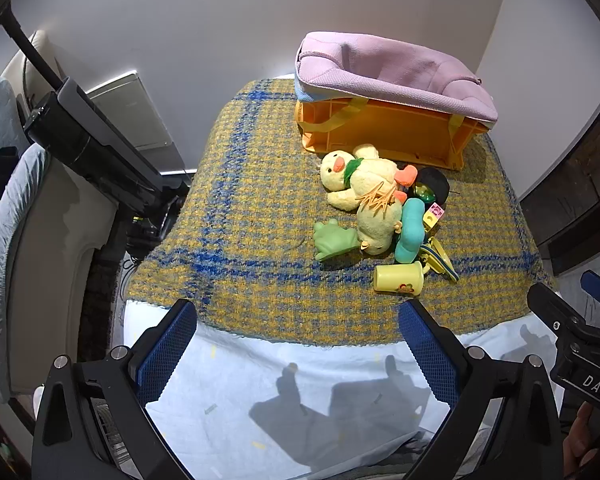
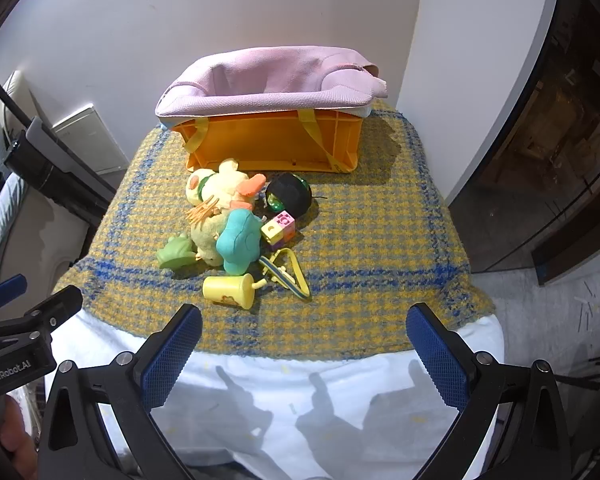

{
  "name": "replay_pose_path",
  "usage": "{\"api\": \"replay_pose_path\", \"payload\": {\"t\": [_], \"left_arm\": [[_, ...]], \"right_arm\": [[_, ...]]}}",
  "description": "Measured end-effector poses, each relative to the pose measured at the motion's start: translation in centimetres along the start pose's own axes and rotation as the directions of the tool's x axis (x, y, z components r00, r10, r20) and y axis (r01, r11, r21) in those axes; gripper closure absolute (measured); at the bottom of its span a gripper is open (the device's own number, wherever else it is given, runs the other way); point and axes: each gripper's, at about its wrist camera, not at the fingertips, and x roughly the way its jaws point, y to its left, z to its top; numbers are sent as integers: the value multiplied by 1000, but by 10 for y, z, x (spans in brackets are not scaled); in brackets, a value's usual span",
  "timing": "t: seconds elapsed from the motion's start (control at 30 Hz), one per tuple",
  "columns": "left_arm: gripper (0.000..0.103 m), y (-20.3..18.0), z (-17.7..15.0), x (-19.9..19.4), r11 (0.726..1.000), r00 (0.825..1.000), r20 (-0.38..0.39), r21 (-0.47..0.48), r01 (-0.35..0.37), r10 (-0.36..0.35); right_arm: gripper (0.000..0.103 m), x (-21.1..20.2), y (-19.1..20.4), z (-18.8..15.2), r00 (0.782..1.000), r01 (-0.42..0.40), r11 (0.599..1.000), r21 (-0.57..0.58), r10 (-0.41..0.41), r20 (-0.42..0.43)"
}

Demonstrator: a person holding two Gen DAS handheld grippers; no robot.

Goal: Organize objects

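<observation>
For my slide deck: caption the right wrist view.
Open right gripper above a toy pile beside an orange plastic crate on a yellow-blue checked cloth.

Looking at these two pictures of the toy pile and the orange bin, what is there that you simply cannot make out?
- Inside of the orange bin: hidden in both views by its near wall and the pink fabric liner.
- Black ball: in the left wrist view, half covered by the plush duck.
- Toy block: in the left wrist view, mostly behind the teal plush.
- Print on the yellow cup: too small in both views.
</observation>
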Motion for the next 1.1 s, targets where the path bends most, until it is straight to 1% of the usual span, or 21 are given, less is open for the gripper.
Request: {"api": "replay_pose_path", "payload": {"t": [1.1], "left_arm": [[0,-2,-6,4,1000,1000,-5,-1,2,-2]], "right_arm": [[1,1,1,0,1000,-8,1000,9,8,-3]]}}
